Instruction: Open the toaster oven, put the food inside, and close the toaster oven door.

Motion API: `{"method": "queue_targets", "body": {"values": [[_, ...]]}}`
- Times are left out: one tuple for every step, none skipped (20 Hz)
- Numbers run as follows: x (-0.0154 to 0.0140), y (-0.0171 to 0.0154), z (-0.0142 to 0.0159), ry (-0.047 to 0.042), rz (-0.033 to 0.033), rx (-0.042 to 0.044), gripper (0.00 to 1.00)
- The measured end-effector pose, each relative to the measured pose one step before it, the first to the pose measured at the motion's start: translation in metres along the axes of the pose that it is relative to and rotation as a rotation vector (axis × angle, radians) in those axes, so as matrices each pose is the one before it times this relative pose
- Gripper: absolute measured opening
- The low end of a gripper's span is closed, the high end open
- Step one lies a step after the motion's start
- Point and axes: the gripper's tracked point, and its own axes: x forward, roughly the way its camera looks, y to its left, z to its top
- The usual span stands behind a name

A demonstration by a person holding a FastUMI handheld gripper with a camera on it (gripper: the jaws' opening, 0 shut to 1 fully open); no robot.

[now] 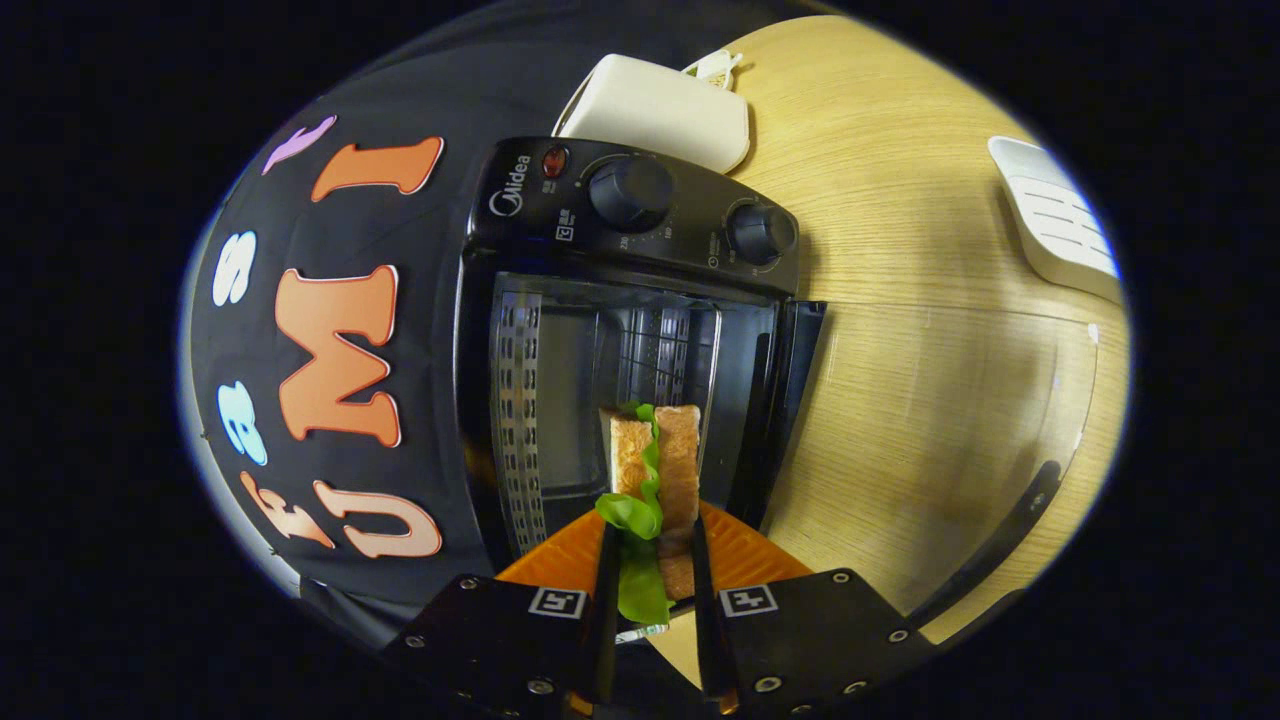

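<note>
The black toaster oven (pixel 640 215) stands just ahead of me, seen turned on its side, with two knobs on its control panel. Its glass door (pixel 950 430) is swung fully open and lies out over the wooden table, its dark handle (pixel 1010 540) at the far end. The cavity (pixel 580 400) shows perforated walls and a wire rack. My gripper (pixel 652 530) is shut on a sandwich (pixel 680 460) of two toast slices with green lettuce between them. Both fingers press on its sides, and its front end reaches into the oven's mouth.
A cream-white box (pixel 660 105) sits behind the oven's control end. A white slotted device (pixel 1055 215) lies on the wooden table (pixel 900 150) beyond the open door. The black cloth wall runs along the oven's other side.
</note>
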Motion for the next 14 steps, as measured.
{"method": "queue_targets", "body": {"values": [[0.00691,0.00089,-0.00108,-0.01419,-0.00996,-0.0143,0.35],[0.00415,0.00242,-0.00101,-0.00895,-0.00796,-0.00705,0.4],[0.00624,-0.00072,-0.00223,-0.00352,-0.01556,-0.00231,0.42],[0.00303,-0.00442,-0.00233,0.00165,-0.02589,-0.00685,0.46],[0.00572,-0.00479,-0.00404,0.00753,-0.02221,-0.00545,0.52],[-0.00189,-0.00197,-0.00639,0.01076,-0.00522,-0.00002,0.59],[0.00004,0.00002,-0.00447,0.00974,0.00044,-0.00381,0.62],[-0.00121,-0.00135,-0.00277,0.00261,-0.00755,-0.00742,0.67],[-0.00137,-0.00244,-0.00009,0.00475,-0.01375,-0.01256,0.73],[-0.00461,-0.00413,-0.00096,0.00232,-0.01751,-0.02776,0.84],[-0.00462,-0.00785,0.00306,0.00144,-0.02323,-0.03809,0.9],[-0.00508,-0.00769,-0.00112,-0.00107,-0.01929,-0.03087,0.97],[-0.00712,-0.0061,0.00189,-0.00121,-0.00914,-0.02591,0.98],[-0.00829,-0.00419,-0.00102,0.00763,-0.00448,-0.03205,0.98]]}}
